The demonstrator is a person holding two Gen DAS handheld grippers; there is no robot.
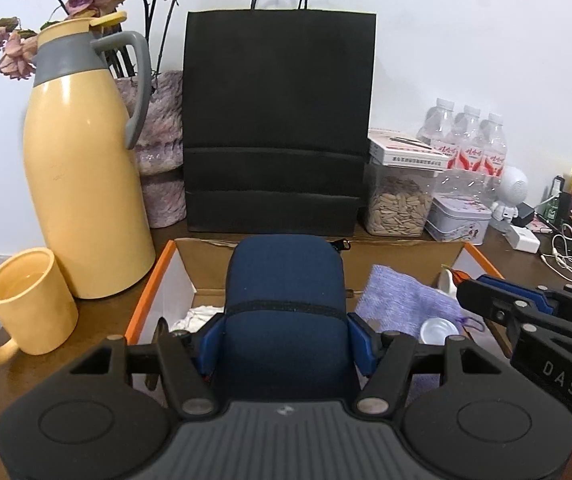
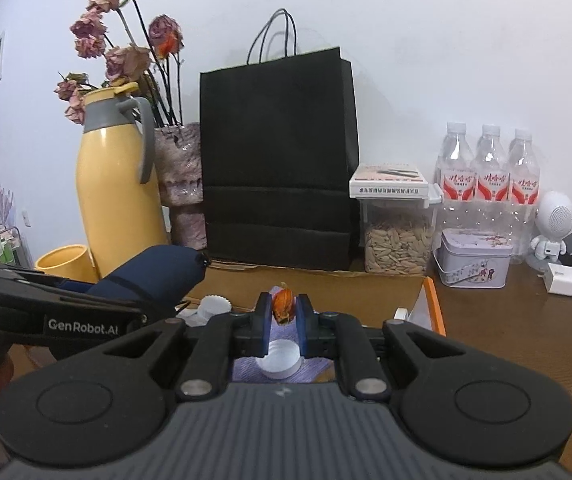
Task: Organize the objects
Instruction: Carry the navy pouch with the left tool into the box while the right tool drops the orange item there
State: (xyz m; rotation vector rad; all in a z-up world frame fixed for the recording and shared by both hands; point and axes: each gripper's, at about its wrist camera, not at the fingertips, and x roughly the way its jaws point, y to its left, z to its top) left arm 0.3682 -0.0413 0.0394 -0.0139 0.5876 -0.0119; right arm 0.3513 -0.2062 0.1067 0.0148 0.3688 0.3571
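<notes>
While the left gripper [image 1: 286,330] clamps a blue pouch [image 1: 286,280] over the box [image 1: 147,300], the right gripper [image 2: 283,316] pinches an orange dried flower [image 2: 283,306]

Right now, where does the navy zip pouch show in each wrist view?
Left wrist: navy zip pouch at centre, clamped in the left gripper.
Right wrist: it sits at left, over the cardboard box.
Shared landmark: black paper bag.
</notes>
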